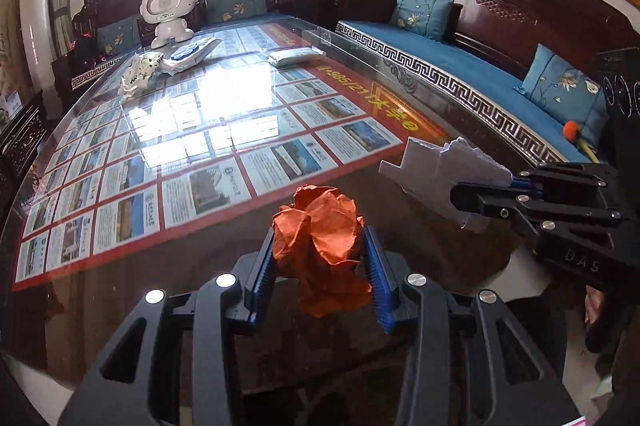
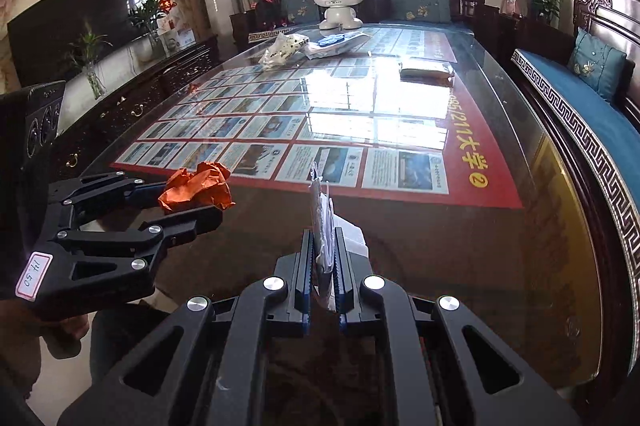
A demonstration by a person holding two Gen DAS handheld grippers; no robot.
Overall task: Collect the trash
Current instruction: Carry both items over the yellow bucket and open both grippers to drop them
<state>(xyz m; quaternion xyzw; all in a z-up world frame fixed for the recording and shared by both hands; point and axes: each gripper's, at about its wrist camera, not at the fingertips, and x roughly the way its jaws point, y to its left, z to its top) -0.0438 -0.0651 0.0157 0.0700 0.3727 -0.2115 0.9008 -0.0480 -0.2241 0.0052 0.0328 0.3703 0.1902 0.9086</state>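
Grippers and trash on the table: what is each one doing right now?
left gripper: shut on the orange paper ball.
orange paper ball: crumpled, held above the glass table.
right gripper: shut on the torn white paper.
torn white paper: flat, ragged-edged, held off the table.
white crumpled wrapper: lying at the far end.
blue-and-white packet: lying flat beside the toy robot.
small white pack: lying flat, alone.
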